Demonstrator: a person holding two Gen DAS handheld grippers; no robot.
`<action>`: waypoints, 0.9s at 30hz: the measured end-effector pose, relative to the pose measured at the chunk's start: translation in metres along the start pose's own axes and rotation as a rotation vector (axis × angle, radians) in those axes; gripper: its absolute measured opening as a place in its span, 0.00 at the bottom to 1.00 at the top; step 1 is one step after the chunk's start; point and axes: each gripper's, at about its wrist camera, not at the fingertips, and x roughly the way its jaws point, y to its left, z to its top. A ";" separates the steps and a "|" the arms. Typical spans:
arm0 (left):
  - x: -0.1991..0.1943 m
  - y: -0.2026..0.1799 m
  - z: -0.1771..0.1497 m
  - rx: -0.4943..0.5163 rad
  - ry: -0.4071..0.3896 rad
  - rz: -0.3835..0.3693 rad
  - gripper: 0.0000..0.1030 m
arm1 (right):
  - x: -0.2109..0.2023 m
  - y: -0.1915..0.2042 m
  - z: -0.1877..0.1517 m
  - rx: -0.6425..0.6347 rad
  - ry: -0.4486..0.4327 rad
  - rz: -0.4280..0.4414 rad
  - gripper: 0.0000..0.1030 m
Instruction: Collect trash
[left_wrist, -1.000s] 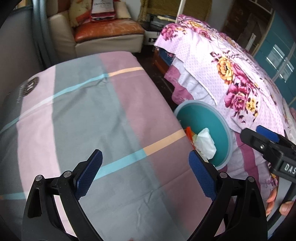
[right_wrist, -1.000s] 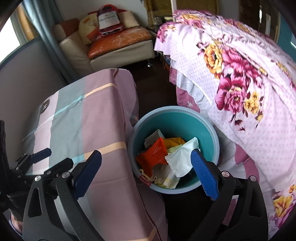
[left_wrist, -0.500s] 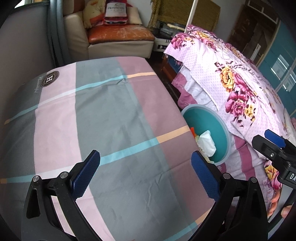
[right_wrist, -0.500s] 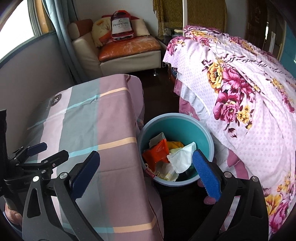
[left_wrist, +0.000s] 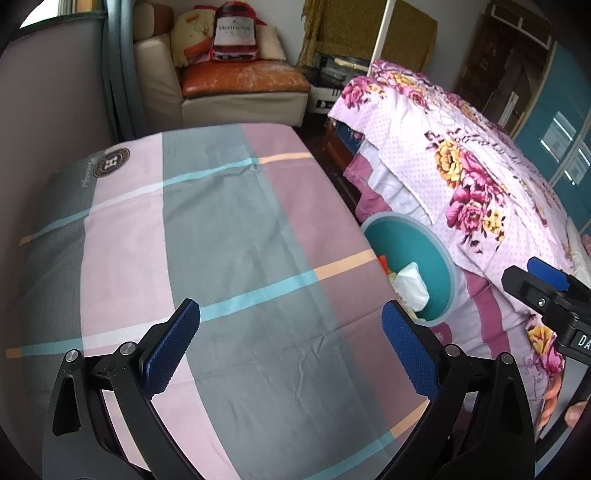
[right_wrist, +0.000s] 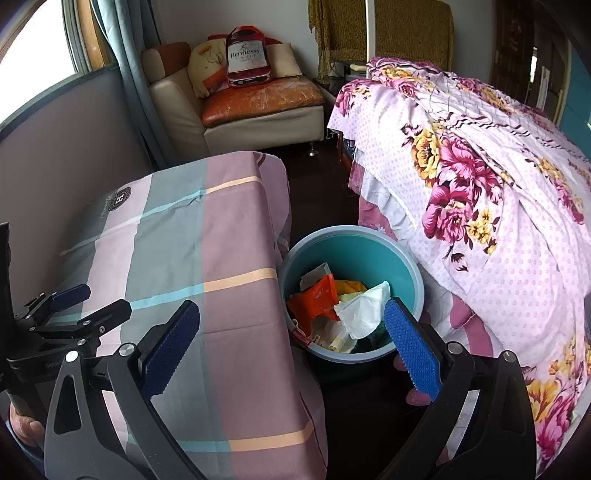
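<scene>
A teal trash bin (right_wrist: 402, 254) stands on the floor between the table and the bed, holding an orange wrapper (right_wrist: 314, 301), white tissue (right_wrist: 364, 308) and other scraps. The bin also shows in the left wrist view (left_wrist: 439, 254), with white tissue (left_wrist: 410, 286) in it. My left gripper (left_wrist: 290, 338) is open and empty above the checked tablecloth (left_wrist: 221, 229). My right gripper (right_wrist: 291, 336) is open and empty, held above the table's right edge and the bin. Each gripper shows in the other's view: the right (left_wrist: 546, 291), the left (right_wrist: 81, 306).
A bed with a pink floral cover (right_wrist: 498, 206) stands right of the bin. A beige armchair (right_wrist: 258, 107) with a bottle-shaped cushion (right_wrist: 247, 57) stands at the back. A grey wall (right_wrist: 55, 155) and curtain run along the table's left. Dark floor (right_wrist: 321, 184) lies between table and bed.
Both grippers have drawn back and up from the bin, so more of the table and room shows. Both stay open and empty.
</scene>
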 end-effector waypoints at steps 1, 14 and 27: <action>-0.002 0.000 0.000 0.003 -0.008 0.001 0.96 | 0.000 0.000 0.000 0.001 0.002 0.001 0.93; 0.008 0.000 0.002 0.005 0.005 0.027 0.96 | 0.014 -0.004 0.000 0.019 0.034 -0.004 0.93; 0.021 -0.004 -0.002 0.022 0.022 0.038 0.96 | 0.032 -0.012 -0.007 0.043 0.068 0.000 0.93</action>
